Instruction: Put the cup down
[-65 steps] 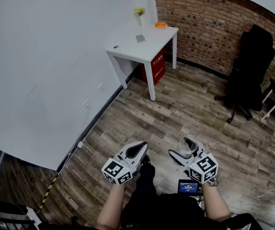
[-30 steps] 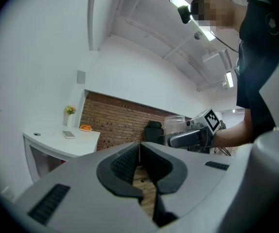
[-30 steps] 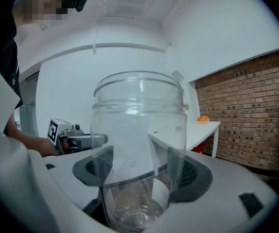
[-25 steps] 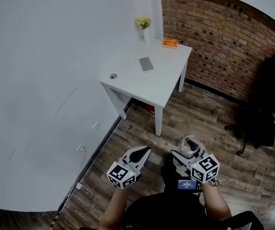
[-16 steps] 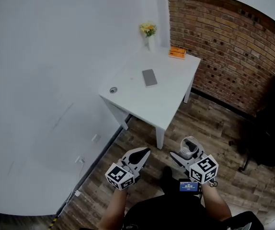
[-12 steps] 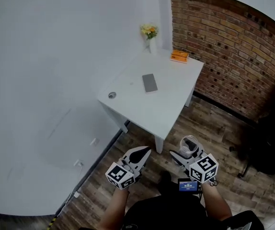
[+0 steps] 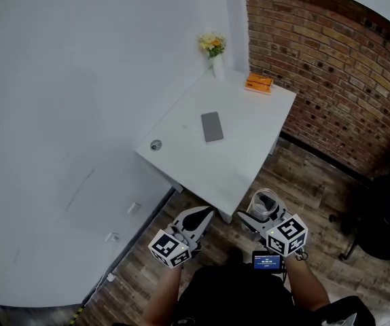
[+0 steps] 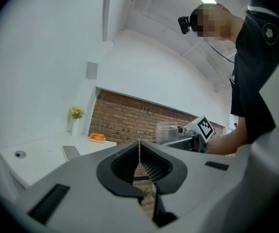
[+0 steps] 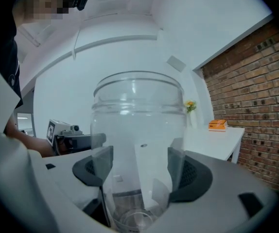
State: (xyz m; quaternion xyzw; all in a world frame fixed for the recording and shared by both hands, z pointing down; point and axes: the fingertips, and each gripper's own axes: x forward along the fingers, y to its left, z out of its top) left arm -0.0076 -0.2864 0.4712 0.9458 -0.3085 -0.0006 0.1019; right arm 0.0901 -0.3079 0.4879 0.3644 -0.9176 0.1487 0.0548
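One cup (image 9: 138, 110) gripped by right claw (image 9: 138, 165); left claw (image 8: 139, 148) closed, empty; table (image 7: 246, 156), phone (image 7: 212, 126) ahead.

Cup (image 7: 263, 202): clear see-through cylinder w/ a ridged band under the rim, nothing inside. It stands upright, mouth up, clamped btwn the pads of my right gripper (image 7: 263, 211). The pads pinch its lower half from both sides, and the rim and upper wall rise above the jaws. It's held in the air, not resting on anything. Position: just beside the near corner of the white table (image 7: 244, 142), not yet over the tabletop as far as I can tell.
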